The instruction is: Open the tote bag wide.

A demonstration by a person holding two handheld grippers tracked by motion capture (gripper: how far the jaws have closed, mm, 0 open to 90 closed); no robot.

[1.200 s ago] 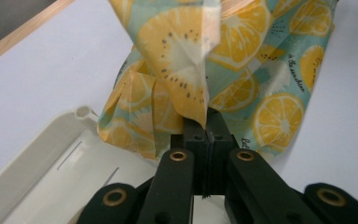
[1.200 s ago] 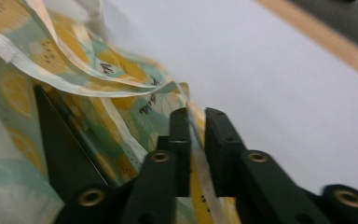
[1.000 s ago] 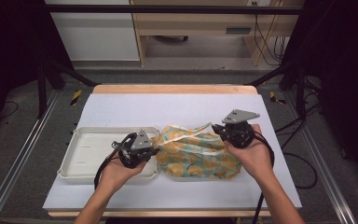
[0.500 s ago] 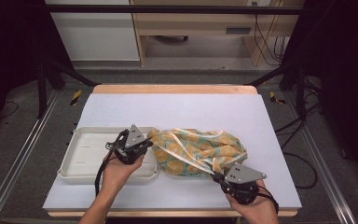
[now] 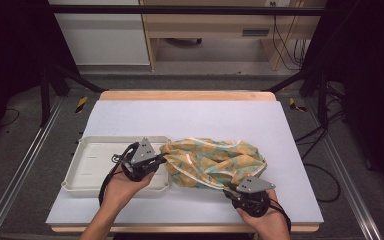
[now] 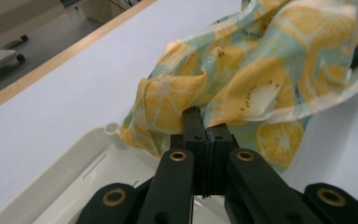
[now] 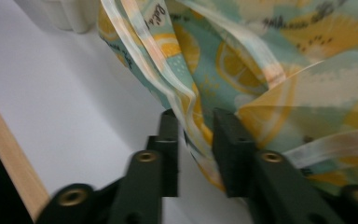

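Since a second ago, swung from the far right edge of the cloth (image 5: 212,162) down to its near right corner: right gripper (image 5: 228,192), now close to the table's front edge. Unmoved meanwhile: left gripper (image 5: 161,159) at the cloth's left end, above the tray's right rim. One white table (image 5: 190,117), wood-edged, carrying everything. One cream tray (image 5: 87,165), shallow, at the left, touching the cloth's left end. One cloth, teal with yellow citrus slices, bunched in a heap right of the tray, stretched between the two grippers. Two grippers, one in each hand. Left jaws pressed together on a fold of the cloth's edge, seen plainly in the left gripper view (image 6: 204,135), with the tray's corner (image 6: 74,158) just below. Right jaws standing apart in the right gripper view (image 7: 196,128), a pale hem of the cloth (image 7: 242,60) hanging in the gap between them, not squeezed. Beyond the table: grey floor, metal rails on both sides, loose black cables at the right. Between grippers and cloth, nothing in the way.
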